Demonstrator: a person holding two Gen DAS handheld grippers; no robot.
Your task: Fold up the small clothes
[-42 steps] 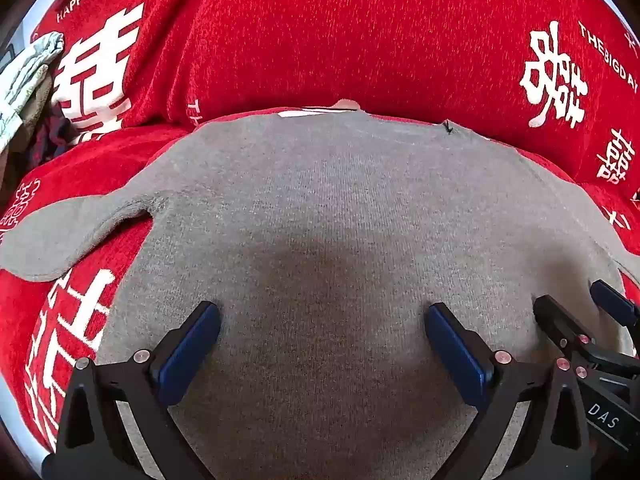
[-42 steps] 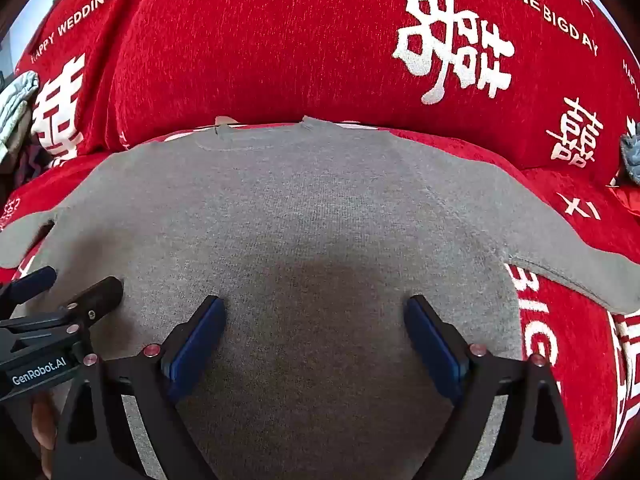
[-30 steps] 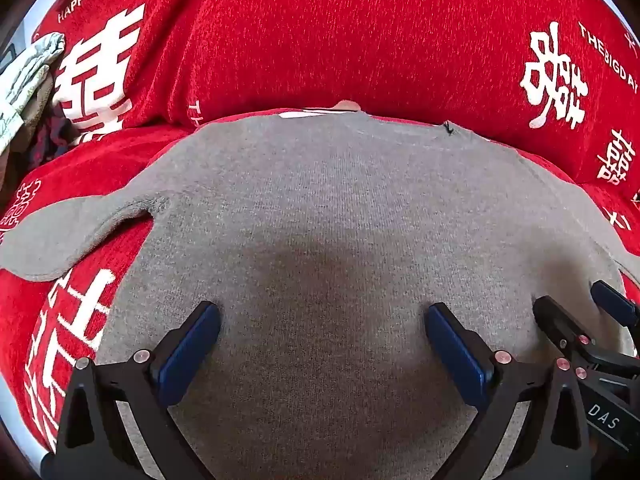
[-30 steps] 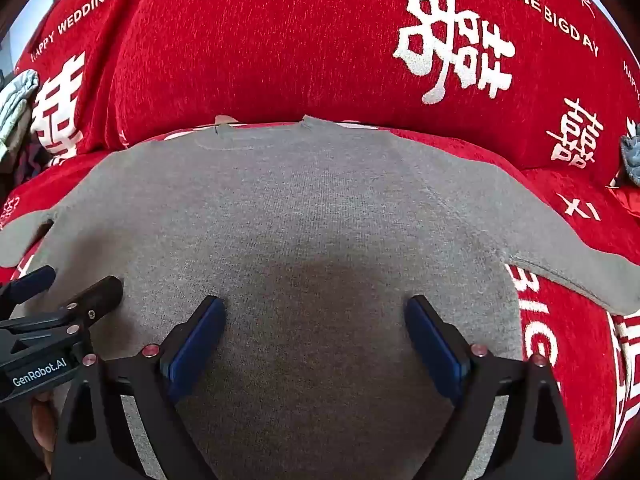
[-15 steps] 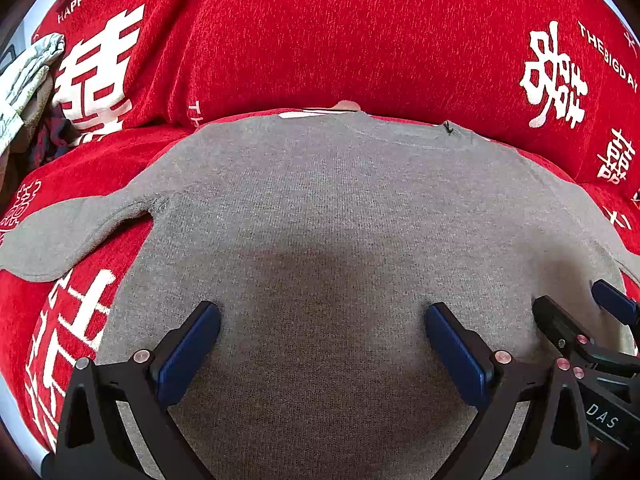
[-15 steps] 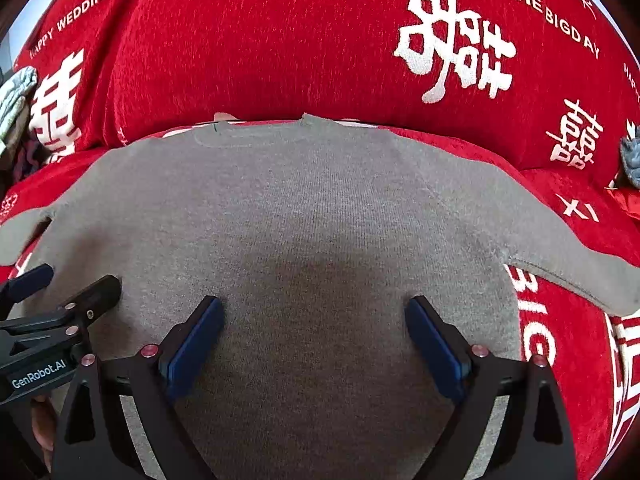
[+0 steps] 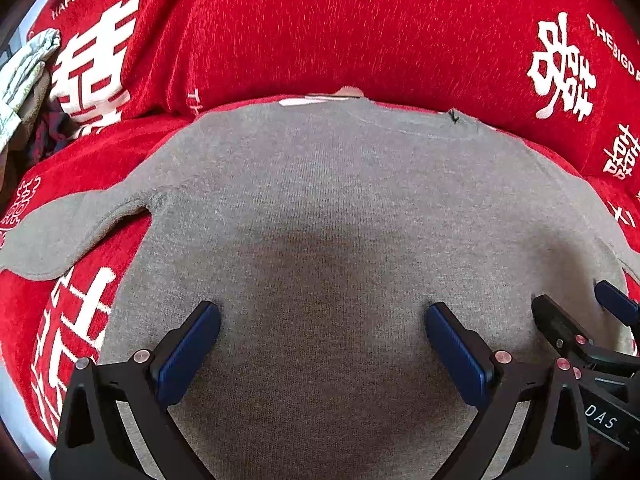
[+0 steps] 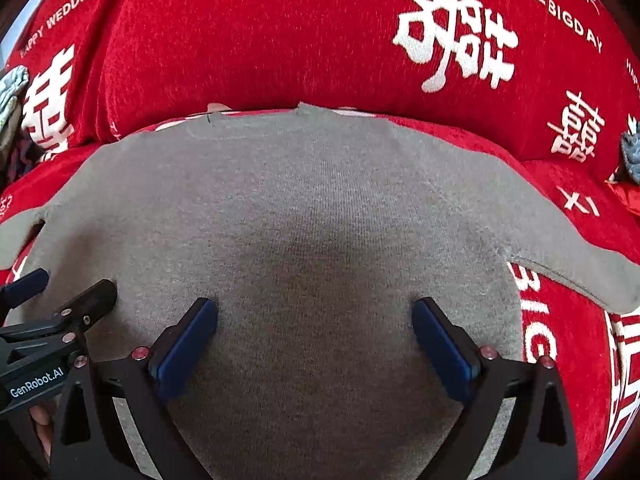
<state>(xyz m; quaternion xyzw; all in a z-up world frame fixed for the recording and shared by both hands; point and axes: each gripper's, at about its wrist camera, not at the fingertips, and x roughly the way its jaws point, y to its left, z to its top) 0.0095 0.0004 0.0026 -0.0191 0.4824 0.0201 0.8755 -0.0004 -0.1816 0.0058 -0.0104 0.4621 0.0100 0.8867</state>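
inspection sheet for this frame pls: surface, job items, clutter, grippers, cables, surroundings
Surface: red plush cover with white characters, over seat and backrest.
Job's things: grey knit short-sleeved top spread flat, unfolded, neckline at the backrest; left sleeve and right sleeve spread outwards.
Clutter: pale patterned cloth bundle at far left; grey-blue knitted item at far right.
Grippers: left gripper open, holding nothing, fingers over the top's lower part; right gripper likewise. Contact with the fabric cannot be told.
Cables: nothing seen.
Surroundings: nothing seen beyond the cover.
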